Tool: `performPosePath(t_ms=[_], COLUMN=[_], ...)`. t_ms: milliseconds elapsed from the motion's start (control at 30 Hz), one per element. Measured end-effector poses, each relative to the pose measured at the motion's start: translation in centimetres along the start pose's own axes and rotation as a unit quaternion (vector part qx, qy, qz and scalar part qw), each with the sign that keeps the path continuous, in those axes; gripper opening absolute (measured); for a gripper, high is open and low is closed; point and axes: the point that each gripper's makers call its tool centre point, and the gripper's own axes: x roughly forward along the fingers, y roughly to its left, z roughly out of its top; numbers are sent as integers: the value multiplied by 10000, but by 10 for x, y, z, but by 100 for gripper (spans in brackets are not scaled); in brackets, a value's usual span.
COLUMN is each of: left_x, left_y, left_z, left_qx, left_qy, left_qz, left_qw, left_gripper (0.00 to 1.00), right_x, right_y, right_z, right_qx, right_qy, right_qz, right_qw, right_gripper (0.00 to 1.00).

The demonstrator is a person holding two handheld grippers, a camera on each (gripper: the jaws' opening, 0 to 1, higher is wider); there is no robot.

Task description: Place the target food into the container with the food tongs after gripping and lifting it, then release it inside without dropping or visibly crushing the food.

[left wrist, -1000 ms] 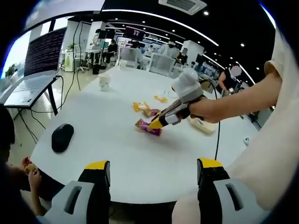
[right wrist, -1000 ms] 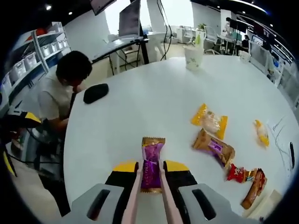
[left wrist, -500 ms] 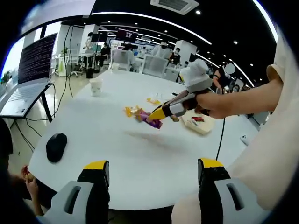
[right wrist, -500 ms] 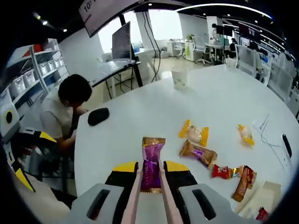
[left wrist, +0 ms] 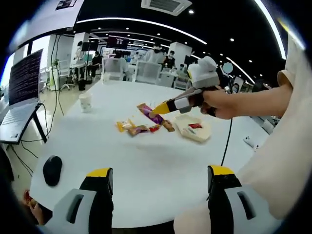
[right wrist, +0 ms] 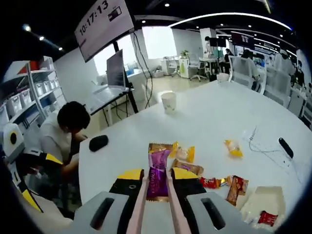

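My tongs [right wrist: 155,192] pinch a purple snack packet [right wrist: 157,166] aloft; the shallow white container [right wrist: 263,202] lies on the table, one red packet inside.

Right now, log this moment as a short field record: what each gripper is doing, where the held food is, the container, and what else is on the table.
right gripper: shut on pink tongs, which pinch the purple snack packet
purple snack packet: lifted above the white table, not yet over the container
left gripper: open, holding nothing, near the table's near edge
container: shallow white tray, one red packet inside
loose snacks: several packets beside the container
other items: paper cup, black mouse
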Motion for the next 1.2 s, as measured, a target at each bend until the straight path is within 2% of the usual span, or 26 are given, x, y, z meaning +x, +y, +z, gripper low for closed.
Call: performPosePath(t_ms=[200, 467, 867, 1067, 1200], left_x=[4, 8, 13, 21, 25], left_y=[-6, -13, -25, -35, -37], left_z=[7, 6, 0, 1, 5], left_qx=[206, 347, 447, 586, 671], left_qy=[15, 47, 147, 244, 276], left_qz=[-181, -379, -609, -845, -955], left_qw=[9996, 9987, 9970, 9944, 9928], left_gripper=[80, 79, 79, 79, 80], right_x=[-22, -43, -74, -94, -104], right_y=[-7, -8, -33, -49, -58], right_z=[6, 5, 11, 18, 16], right_qx=[66, 256, 544, 661, 720], right_qy=[-190, -340, -658, -877, -932], right_qz=[-215, -409, -785, -1051, -1193], right_qw=[9996, 9983, 9932, 9884, 9859], right_gripper=[21, 20, 21, 21, 21])
